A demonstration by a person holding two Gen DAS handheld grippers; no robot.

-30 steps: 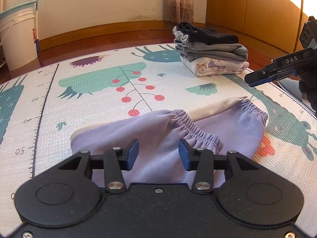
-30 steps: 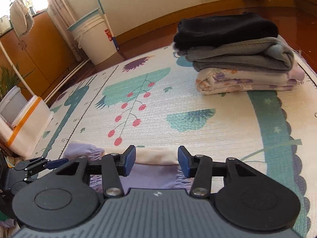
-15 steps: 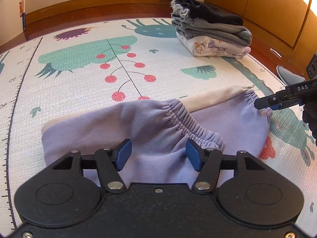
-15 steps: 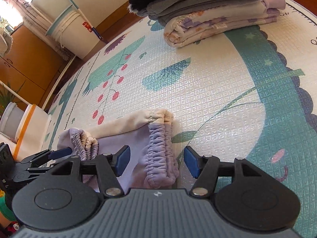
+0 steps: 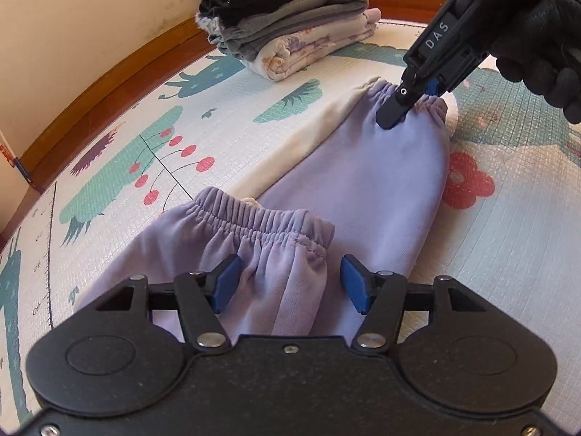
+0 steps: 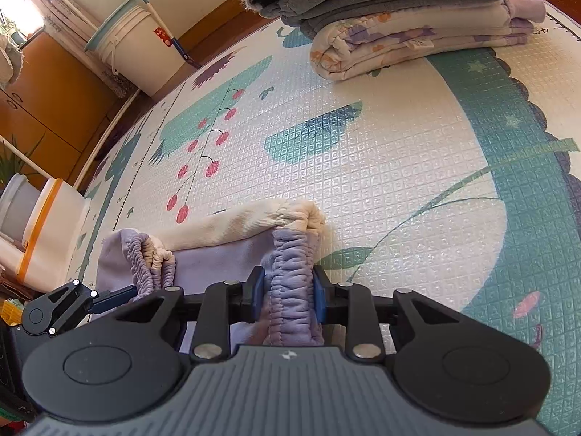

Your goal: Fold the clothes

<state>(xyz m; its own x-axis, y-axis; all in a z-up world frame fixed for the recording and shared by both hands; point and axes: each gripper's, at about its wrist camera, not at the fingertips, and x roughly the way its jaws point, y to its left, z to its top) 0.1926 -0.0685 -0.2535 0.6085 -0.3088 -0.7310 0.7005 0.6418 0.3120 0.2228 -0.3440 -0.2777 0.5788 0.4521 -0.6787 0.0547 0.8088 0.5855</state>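
Observation:
A lilac garment (image 5: 366, 196) with a cream side panel and gathered elastic hems lies on the play mat (image 5: 508, 254). My left gripper (image 5: 290, 287) is open. Its blue pads stand on either side of the near gathered hem (image 5: 261, 221), with cloth between them but not pinched. My right gripper (image 6: 288, 294) is shut on the far gathered lilac hem (image 6: 290, 250), and in the left wrist view it (image 5: 406, 103) comes in from the upper right, held by a black-gloved hand (image 5: 537, 47). One finger of the left gripper (image 6: 116, 295) shows low left in the right wrist view.
A stack of folded clothes (image 5: 290, 32), black and grey on top of a floral piece, sits at the mat's far side. A white bucket (image 6: 134, 47) and a white bin with an orange band (image 6: 47, 232) stand off the mat near wooden cabinets (image 6: 43, 101).
My right gripper has come down and shut on the far elastic hem. My left gripper has moved in over the near hem and stays open.

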